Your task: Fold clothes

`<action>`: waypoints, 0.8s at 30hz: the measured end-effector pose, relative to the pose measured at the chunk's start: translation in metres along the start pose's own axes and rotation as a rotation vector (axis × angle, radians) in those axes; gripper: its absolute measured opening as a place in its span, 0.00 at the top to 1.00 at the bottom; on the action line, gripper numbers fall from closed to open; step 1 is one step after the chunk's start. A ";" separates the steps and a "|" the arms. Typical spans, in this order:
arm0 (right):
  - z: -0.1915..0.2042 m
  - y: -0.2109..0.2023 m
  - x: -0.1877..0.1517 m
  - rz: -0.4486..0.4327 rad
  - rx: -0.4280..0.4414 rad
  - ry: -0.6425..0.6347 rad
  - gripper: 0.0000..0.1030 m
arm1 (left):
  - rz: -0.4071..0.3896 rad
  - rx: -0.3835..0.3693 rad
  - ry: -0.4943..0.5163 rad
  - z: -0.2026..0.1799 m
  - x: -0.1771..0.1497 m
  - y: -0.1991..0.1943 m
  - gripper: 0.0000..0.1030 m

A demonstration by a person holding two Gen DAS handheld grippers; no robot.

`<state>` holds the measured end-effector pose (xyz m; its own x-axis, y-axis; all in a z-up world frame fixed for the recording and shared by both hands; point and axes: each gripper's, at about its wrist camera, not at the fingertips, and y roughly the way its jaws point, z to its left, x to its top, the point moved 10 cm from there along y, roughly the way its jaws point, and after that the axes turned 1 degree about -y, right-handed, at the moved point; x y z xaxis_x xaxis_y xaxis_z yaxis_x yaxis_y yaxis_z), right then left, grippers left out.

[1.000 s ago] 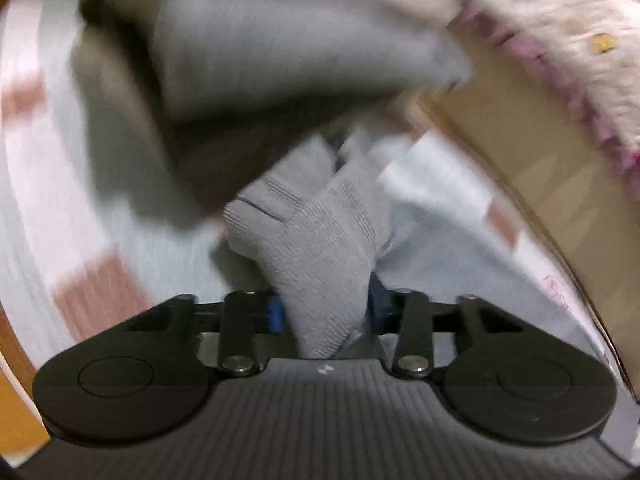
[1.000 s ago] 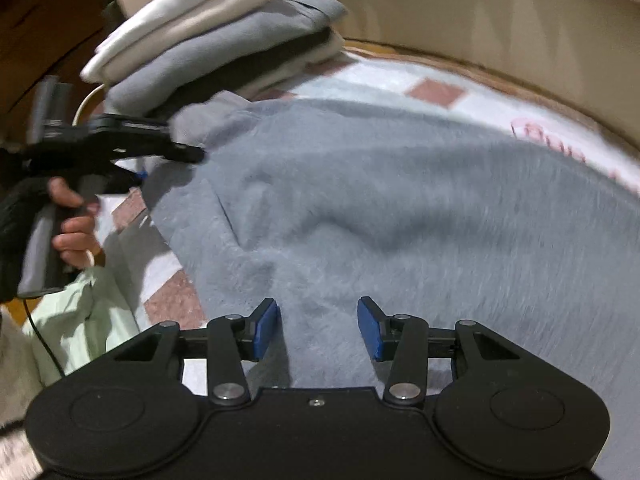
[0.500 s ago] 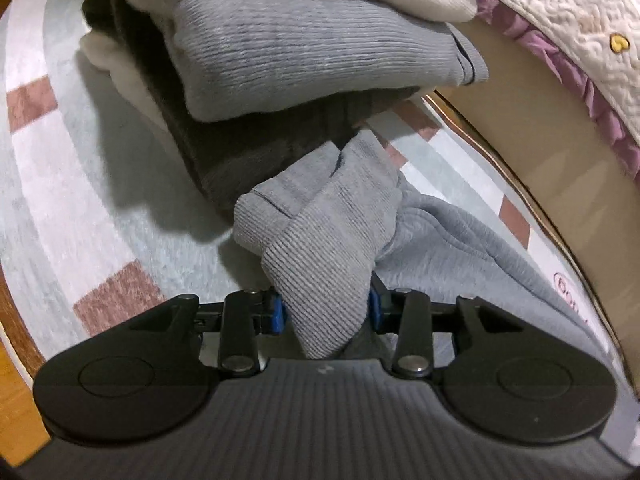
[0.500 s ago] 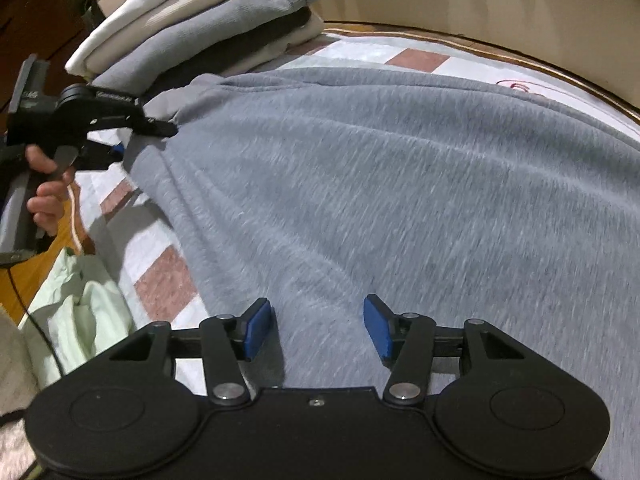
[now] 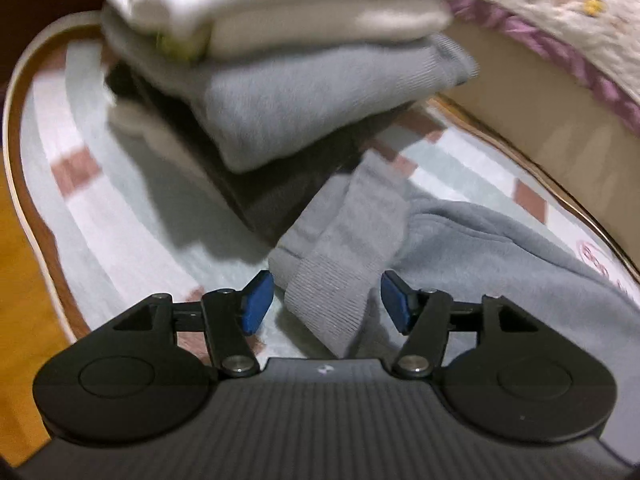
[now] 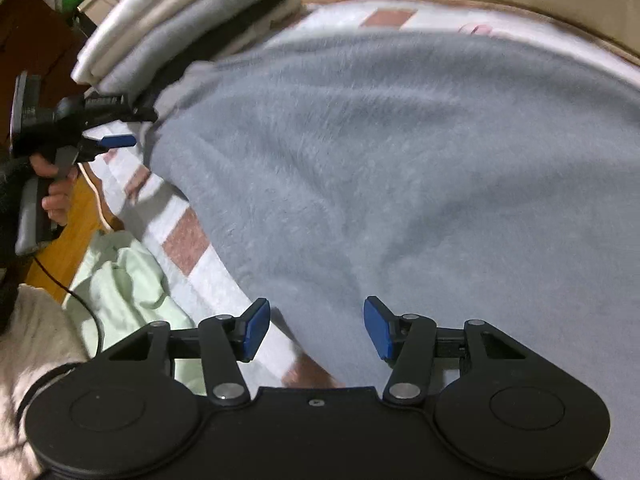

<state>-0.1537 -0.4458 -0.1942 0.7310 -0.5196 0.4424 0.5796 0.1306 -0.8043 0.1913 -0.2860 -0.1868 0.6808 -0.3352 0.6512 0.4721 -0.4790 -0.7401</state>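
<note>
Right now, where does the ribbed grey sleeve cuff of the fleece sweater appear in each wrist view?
Left wrist: ribbed grey sleeve cuff lies bottom centre, between the opening, untouching pads of the left gripper.
Right wrist: it appears upper left.
Shared landmark: the stack of folded clothes.

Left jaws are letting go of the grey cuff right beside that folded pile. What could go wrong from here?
1. The ribbed cuff lies bunched between the opening left gripper pads, so the sleeve may settle creased rather than flat.
2. The stack of folded clothes sits close behind the cuff; a forward move could nudge it over.
3. The right gripper is open over the grey sweatshirt hem, so nothing keeps the fabric taut.
</note>
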 end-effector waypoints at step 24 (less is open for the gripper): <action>-0.115 -0.073 -0.107 -0.004 -0.663 -0.406 0.24 | 0.085 -0.589 0.979 -0.243 -0.174 -0.067 0.36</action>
<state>-0.3156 -0.4965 -0.2289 0.8780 -0.1525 0.4537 0.3395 -0.4699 -0.8148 -0.0948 -0.3929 -0.2101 -0.1520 -0.7487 0.6453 -0.0661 -0.6437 -0.7624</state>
